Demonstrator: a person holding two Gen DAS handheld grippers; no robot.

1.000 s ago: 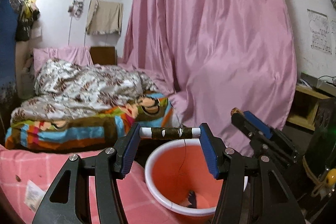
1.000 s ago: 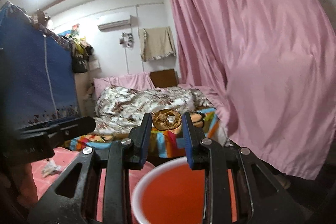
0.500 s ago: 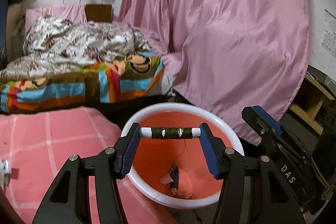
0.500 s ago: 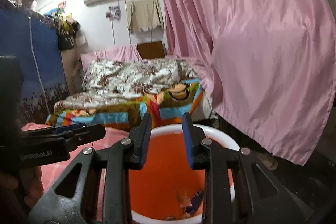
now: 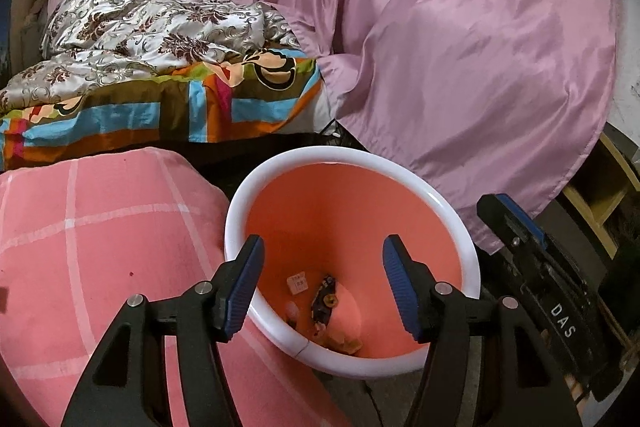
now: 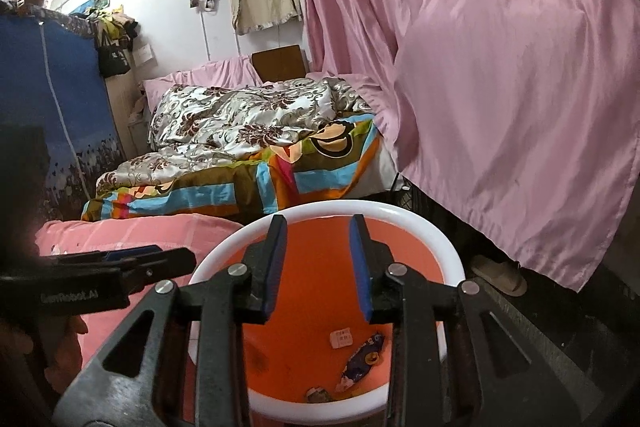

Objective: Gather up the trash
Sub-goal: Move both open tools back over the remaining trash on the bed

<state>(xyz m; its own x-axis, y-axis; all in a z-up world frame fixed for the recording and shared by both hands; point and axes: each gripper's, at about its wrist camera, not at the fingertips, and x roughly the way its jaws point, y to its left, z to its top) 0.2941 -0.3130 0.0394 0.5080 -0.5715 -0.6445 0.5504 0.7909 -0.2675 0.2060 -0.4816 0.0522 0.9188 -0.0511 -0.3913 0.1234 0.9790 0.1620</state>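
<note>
A pink checked cloth [image 5: 100,247] fills the lower left of the left wrist view. It lies right beside the orange bucket [image 5: 352,187], which has a white rim and sits at the bottom middle of both views. Behind them, in the upper left, is a bed with a flowery blanket [image 5: 152,23] and a bright striped blanket [image 5: 180,107] hanging over its edge. A big pink curtain [image 5: 460,39] fills the right side and hangs down close behind the bucket's far rim. A wooden shelf [image 5: 600,195] shows at the right edge. In the right wrist view a tall blue wardrobe [image 6: 52,87] stands at the left, and a slipper [image 6: 498,273] lies on the floor under the curtain's hem.

The left gripper [image 5: 322,287] is over the bucket's near rim. Its blue fingers are wide apart and hold nothing. The right gripper [image 6: 316,267] is over the bucket too. Its fingers are a little apart, and nothing is between them.

The trash is at the bottom of the bucket: a small white square paper [image 5: 297,283], a dark wrapper [image 5: 324,301] and some small brown bits [image 6: 318,393].

The top of the bucket is wide open, with nothing over it but the two grippers. The cloth is tight against its left side, and the other gripper is close on its right.
</note>
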